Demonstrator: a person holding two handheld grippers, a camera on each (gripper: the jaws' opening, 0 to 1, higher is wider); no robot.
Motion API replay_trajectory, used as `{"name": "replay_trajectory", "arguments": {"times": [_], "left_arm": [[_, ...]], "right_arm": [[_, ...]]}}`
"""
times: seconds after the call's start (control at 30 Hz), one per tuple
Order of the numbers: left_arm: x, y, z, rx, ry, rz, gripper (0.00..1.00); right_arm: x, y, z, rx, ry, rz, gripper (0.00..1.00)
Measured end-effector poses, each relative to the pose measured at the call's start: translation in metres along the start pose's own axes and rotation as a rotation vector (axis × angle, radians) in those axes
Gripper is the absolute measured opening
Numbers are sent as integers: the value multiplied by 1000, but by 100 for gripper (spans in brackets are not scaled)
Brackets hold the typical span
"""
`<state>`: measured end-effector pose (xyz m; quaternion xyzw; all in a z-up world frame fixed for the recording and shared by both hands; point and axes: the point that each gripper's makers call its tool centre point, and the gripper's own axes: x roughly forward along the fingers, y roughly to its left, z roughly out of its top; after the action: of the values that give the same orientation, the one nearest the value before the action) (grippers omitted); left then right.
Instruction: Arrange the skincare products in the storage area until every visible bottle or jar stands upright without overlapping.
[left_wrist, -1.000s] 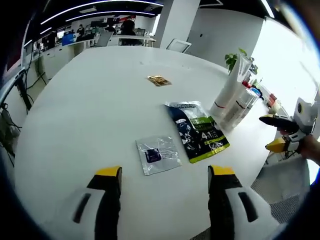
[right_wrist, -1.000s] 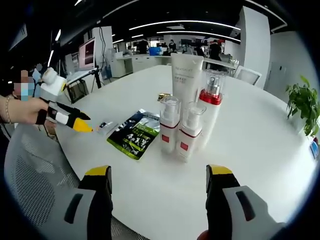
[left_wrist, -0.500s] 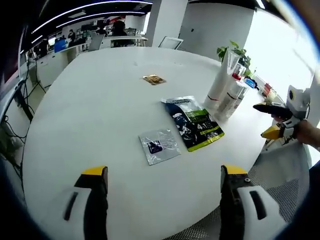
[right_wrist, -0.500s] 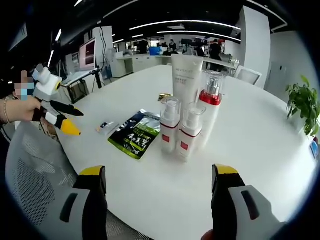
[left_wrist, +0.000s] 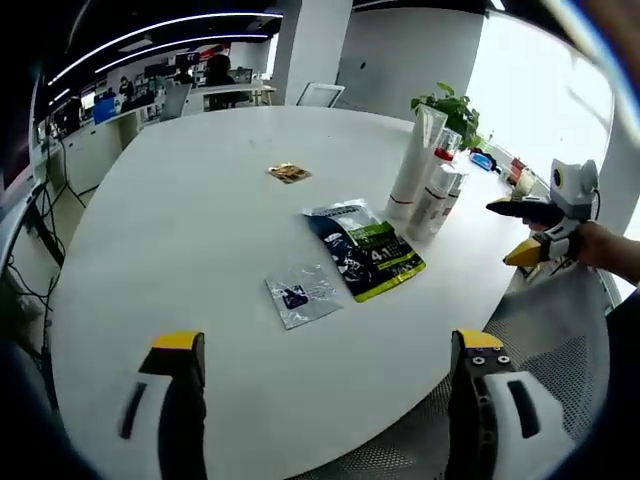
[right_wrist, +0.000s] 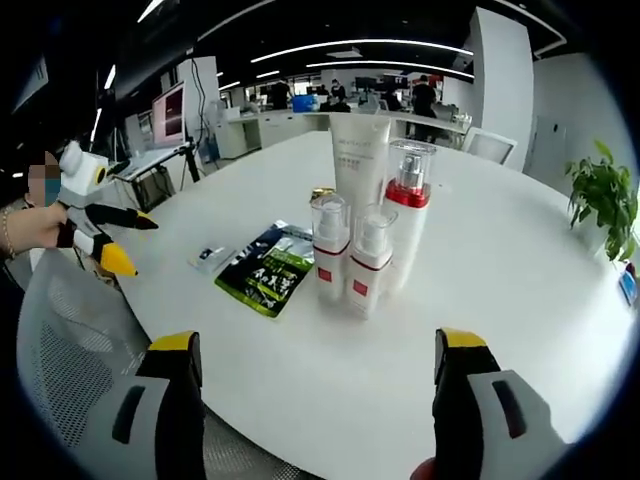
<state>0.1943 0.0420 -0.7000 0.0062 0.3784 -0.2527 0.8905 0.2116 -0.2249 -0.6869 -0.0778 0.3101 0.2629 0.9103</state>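
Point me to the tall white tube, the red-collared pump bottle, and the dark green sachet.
tall white tube (right_wrist: 360, 160), right gripper view, on its printed front.
red-collared pump bottle (right_wrist: 407, 232), right gripper view, on its white body.
dark green sachet (left_wrist: 364, 261), left gripper view, on the packet's middle.
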Motion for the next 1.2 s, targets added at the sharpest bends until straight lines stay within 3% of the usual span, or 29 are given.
{"name": "replay_trajectory", "arguments": {"times": [0.3,0.8,1.2], "left_arm": [[-6,1,-2,-18,-40,6,99],[-4,-1,-1,-1,-24,9,99],[8,-2,15,61,-3,-17,99]], "right_arm": [[-3,2,0,-2,-12,-1,100],[-1,-3,-1,-11,-9,-21,100],[1,-5,-7,-13,10,-26,97]]}}
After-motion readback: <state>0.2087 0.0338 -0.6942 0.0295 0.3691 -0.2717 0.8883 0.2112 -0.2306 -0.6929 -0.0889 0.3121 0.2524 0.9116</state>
